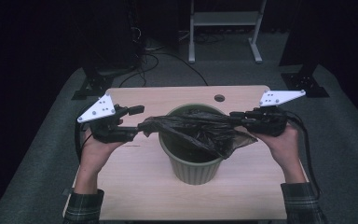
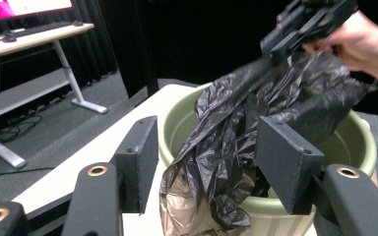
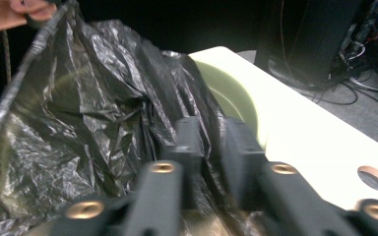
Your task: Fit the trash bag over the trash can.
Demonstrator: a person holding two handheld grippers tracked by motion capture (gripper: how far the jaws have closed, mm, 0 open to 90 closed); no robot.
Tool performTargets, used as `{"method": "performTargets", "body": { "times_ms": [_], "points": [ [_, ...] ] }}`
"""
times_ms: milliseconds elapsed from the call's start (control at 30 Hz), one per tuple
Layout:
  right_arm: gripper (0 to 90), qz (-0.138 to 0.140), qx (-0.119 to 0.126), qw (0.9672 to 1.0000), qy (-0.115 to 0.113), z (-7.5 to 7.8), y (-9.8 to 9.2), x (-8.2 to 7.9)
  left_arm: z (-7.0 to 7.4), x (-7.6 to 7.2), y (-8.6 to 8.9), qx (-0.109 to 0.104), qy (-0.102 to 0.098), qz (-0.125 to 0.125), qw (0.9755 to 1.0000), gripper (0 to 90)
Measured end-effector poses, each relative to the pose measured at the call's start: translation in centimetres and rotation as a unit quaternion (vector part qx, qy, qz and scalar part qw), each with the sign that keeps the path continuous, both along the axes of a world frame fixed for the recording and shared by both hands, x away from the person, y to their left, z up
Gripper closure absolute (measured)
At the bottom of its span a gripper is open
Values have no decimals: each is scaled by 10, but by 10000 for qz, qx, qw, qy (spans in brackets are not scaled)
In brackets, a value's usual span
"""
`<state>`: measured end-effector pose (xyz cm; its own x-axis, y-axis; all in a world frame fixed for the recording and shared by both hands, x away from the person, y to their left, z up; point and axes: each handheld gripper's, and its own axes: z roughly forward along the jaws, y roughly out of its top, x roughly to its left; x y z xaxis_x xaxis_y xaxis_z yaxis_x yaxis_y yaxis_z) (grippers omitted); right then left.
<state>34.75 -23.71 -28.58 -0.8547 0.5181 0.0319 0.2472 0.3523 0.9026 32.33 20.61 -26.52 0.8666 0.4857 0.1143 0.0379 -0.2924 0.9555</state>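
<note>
in the high view the black bag [image 1: 200, 128] is stretched over the green bin [image 1: 193, 163] on the table [image 1: 135, 186], between the left gripper [image 1: 137, 119] and right gripper [image 1: 235, 116]. in the left gripper view the jaws stand apart, the bag [image 2: 226, 147] between them, unpinched. in the right gripper view the jaws sit nearly together, pinching a fold of bag [image 3: 103, 113].

floor [image 1: 42, 154]: grey carpet | white desk frame [image 1: 223, 28] behind | room dark
</note>
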Motion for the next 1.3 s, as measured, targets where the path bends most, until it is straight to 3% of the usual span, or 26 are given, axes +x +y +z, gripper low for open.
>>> {"method": "performTargets", "body": {
  "times_ms": [67, 367, 433, 600, 667, 767, 900, 1000, 1100, 1300],
  "points": [
    [894, -2, -19, 10000, 65, -3, 0, 3, 2, 1, 4, -49, -22, 47, 10000, 401],
    [900, 34, 95, 9998, 143, -5, -8, 1, 4, 23, 13, -213, 40, 265, 9994, 400],
    [900, 56, 100, 9998, 138, -5, -8, 1, 3, 29, 11, -171, 69, 292, 9994, 401],
    [900, 194, 85, 9997, 155, -6, -6, -1, -6, 48, -2, -69, 221, 149, 9996, 404],
    [900, 241, 107, 9995, 148, -7, -5, -2, -13, 55, -8, -33, 372, 27, 9993, 413],
    [900, 290, 139, 9994, 151, -7, -5, -2, -27, 57, -14, 57, 524, -235, 9983, 452],
    [900, 278, 137, 9994, 150, -6, -5, -1, -37, 57, -16, 103, 636, -324, 9974, 507],
    [900, 235, 210, 9994, 144, -6, -7, 0, -47, 57, -16, 278, 708, -271, 9967, 719],
    [900, 161, 269, 9994, 147, -7, -7, 4, -49, 61, -16, 225, 699, -284, 9969, 885],
    [900, -105, 461, 9988, 118, -10, -10, 21, -49, 80, -21, 106, 539, 27, 9985, 896]
  ]
}}
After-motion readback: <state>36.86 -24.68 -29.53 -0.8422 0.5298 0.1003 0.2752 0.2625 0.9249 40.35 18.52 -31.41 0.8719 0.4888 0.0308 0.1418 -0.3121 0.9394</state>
